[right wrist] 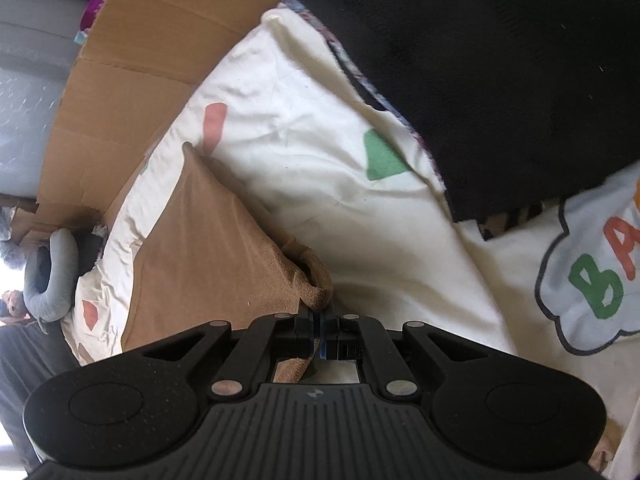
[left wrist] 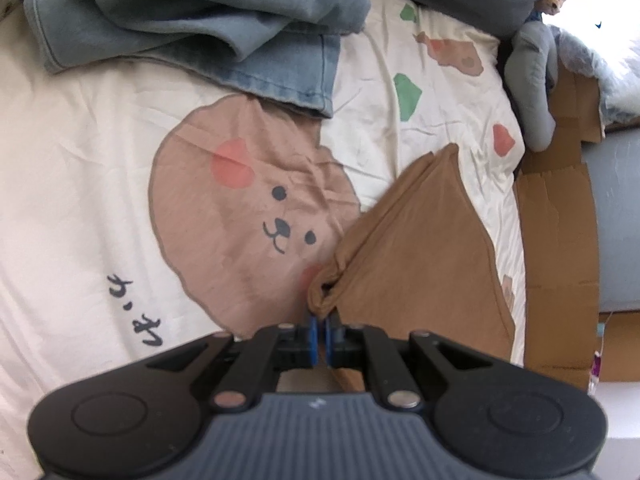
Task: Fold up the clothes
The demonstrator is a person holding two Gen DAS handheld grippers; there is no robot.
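- Bed cover (left wrist: 72,128): cream w/ a big bear face print, fills most of both views; it's the work surface.
- Tan garment (left wrist: 420,248): lies on the cover near its cardboard-side edge, partly lifted at the near end. Looks doubled over, w/ layered edges at the far corner, so I'd judge at least one fold is in. Can't tell if more folds are due or if it's just being carried/placed.
- Left gripper (left wrist: 320,330): fingers pressed together, pinching a bunched corner of the tan cloth right at the tips.
- Right gripper (right wrist: 319,330): fingers also squeezed together on a rolled hem/corner of the same cloth (right wrist: 208,240), seen from the other side.
- Both near corners held, far end resting on the cover; cloth sags between, not taut.
- Left to do, as far as shown: denim piece (left wrist: 280,68) and a grey-blue garment (left wrist: 200,4) sit heaped at the far side, loose, not folded. Black garment (right wrist: 500,60) spread on the cover in the right view, unclear if folded.
- Around: cardboard (right wrist: 132,40) along the bed edge, grey neck pillow (right wrist: 48,276) beyond it.
- In the way: the denim heap crowds the bear print; little free flat space besides the cream patch next to the tan cloth. Cardboard edge is close, so cloth could slide off there.
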